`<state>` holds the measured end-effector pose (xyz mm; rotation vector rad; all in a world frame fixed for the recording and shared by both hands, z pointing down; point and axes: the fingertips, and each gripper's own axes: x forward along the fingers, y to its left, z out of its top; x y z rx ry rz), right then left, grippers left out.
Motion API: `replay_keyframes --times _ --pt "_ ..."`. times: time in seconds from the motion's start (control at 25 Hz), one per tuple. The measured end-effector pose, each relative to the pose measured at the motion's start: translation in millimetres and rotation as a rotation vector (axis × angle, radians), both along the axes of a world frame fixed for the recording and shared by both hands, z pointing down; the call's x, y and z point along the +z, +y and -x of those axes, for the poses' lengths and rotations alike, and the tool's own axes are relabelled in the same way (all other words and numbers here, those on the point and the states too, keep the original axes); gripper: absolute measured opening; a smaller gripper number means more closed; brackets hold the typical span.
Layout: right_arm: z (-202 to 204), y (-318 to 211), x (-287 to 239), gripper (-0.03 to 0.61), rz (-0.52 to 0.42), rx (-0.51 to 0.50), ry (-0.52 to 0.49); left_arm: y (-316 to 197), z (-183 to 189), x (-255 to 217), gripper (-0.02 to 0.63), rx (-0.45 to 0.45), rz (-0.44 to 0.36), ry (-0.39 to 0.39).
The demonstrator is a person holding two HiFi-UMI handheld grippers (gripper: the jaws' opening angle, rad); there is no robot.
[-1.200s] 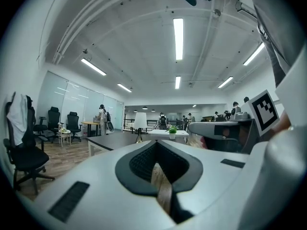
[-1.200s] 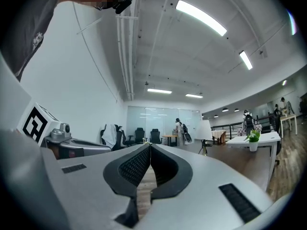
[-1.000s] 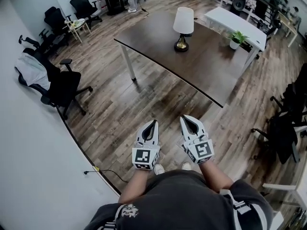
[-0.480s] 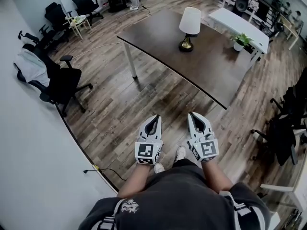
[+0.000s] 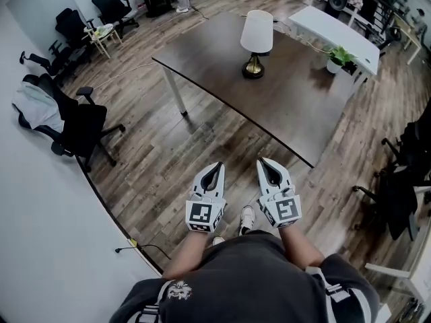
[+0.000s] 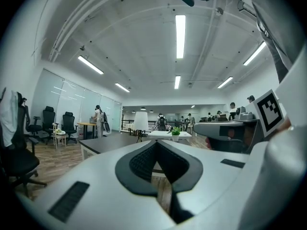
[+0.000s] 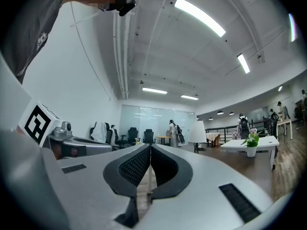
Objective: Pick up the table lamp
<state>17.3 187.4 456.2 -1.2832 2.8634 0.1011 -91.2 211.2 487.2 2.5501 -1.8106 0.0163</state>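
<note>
The table lamp, with a white shade and a brass base, stands upright on the dark brown table well ahead of me. The left gripper view shows the lamp small and far off, and so does the right gripper view. My left gripper and right gripper are held side by side over the wood floor, short of the table's near corner. Both point level towards the table. Each is shut with nothing between its pads, the left gripper and the right gripper alike.
A white table with a potted plant stands behind the dark one. Black office chairs line the left wall, and more chairs stand at the right. A cable lies on the floor by the wall. People stand far back.
The person has stepped forward a little, so the table's near corner sits closer. Both grippers came along side by side and stayed shut.
</note>
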Motion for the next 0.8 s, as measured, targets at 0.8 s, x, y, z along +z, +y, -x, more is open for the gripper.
replay_keyframes --times 0.8 --pt "-30.6 -144.9 -3.7 0.025 0.023 -0.081 -0.08 -142.1 -33.8 8.2 0.006 -0.036 0.083 0.017"
